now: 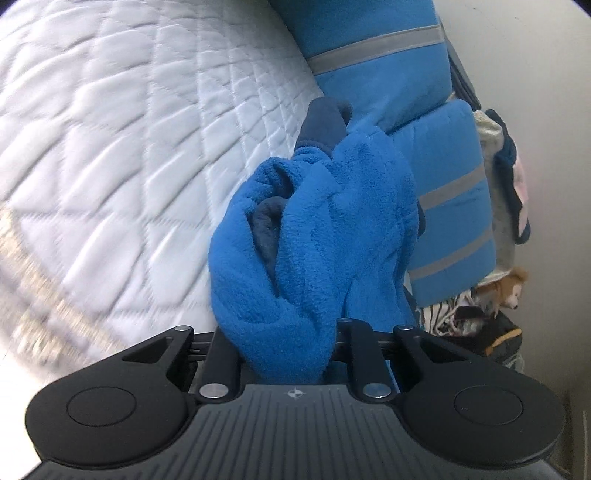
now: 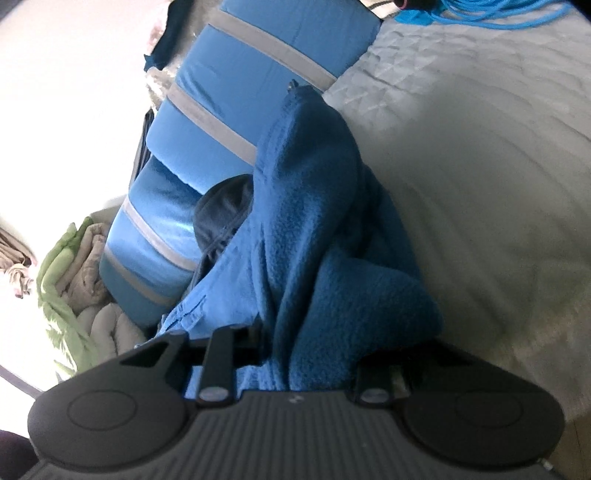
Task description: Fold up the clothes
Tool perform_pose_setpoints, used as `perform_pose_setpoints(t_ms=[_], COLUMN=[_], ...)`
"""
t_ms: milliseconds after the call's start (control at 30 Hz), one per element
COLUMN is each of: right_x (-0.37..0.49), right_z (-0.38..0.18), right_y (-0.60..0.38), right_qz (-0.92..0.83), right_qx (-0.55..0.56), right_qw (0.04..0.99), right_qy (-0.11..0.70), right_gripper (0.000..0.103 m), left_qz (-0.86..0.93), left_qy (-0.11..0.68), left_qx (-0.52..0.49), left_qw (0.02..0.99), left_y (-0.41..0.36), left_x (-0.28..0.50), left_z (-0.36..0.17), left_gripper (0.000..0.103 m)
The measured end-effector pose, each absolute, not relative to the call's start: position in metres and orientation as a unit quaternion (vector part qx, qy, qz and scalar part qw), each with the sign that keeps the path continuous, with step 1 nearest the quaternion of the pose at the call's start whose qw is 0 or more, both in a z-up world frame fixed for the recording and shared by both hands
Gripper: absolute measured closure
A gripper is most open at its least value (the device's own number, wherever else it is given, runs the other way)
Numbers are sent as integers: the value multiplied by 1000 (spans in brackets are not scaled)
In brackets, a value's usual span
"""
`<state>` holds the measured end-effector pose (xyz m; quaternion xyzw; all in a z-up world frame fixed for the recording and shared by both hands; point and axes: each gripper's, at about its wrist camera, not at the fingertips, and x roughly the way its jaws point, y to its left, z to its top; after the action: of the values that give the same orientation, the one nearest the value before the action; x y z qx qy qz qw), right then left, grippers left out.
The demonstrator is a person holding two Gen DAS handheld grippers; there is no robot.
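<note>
A bright blue fleece garment with dark navy trim hangs bunched over the white quilted bed. My left gripper is shut on a thick fold of it; the fleece covers the fingertips. In the right wrist view the same fleece garment drapes in heavy folds from my right gripper, which is shut on another part of it. A navy lining shows at its left side. Both fingertip pairs are buried in cloth.
Blue cushions with grey stripes stand along the bed's edge, seen again as cushions in the right view. Piled clothes and a plush toy lie beside them. A green and beige blanket heap sits left; a blue cord lies at the far top.
</note>
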<state>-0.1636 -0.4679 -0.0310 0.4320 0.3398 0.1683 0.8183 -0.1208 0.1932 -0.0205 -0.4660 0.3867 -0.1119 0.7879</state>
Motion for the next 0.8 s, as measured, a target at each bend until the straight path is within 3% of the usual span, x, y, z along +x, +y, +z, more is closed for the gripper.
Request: perform_pose_setpoints(t_ms=[67, 100, 133, 167, 200, 300, 333, 500, 800], right_x=[-169, -170, -172, -175, -178, -188, -192, -215, -216], right_z=[-32, -32, -32, -29, -26, -15, -12, 12, 70], right_y=[-469, -470, -471, -470, -470, -470, -471, -487, -522], right_qz=[175, 175, 172, 172, 172, 169, 162, 115, 82], right_qx=[431, 434, 439, 437, 435, 413, 402, 349, 262], right_qw=[817, 814, 812, 813, 814, 823, 825, 853, 916], right_qy=[342, 344, 345, 345, 344, 353, 362, 371, 291], right_gripper=[70, 60, 39, 24, 3, 1, 1, 1, 1], left_qz=[-114, -114, -109, -103, -98, -100, -97, -80, -89], left_qy=[384, 383, 386, 390, 395, 412, 419, 408, 361], left_qx=[-458, -453, -448, -442, -434, -392, -372, -253, -178], left_qw=[794, 797, 799, 801, 804, 817, 823, 874, 911], left_y=[192, 192, 191, 191, 191, 193, 192, 199, 225], left_x=[-122, -121, -119, -117, -115, -118, -119, -136, -135], left_z=[-19, -19, -17, -15, -13, 1, 7, 49, 130], left_gripper=[80, 79, 72, 68, 57, 39, 26, 24, 24])
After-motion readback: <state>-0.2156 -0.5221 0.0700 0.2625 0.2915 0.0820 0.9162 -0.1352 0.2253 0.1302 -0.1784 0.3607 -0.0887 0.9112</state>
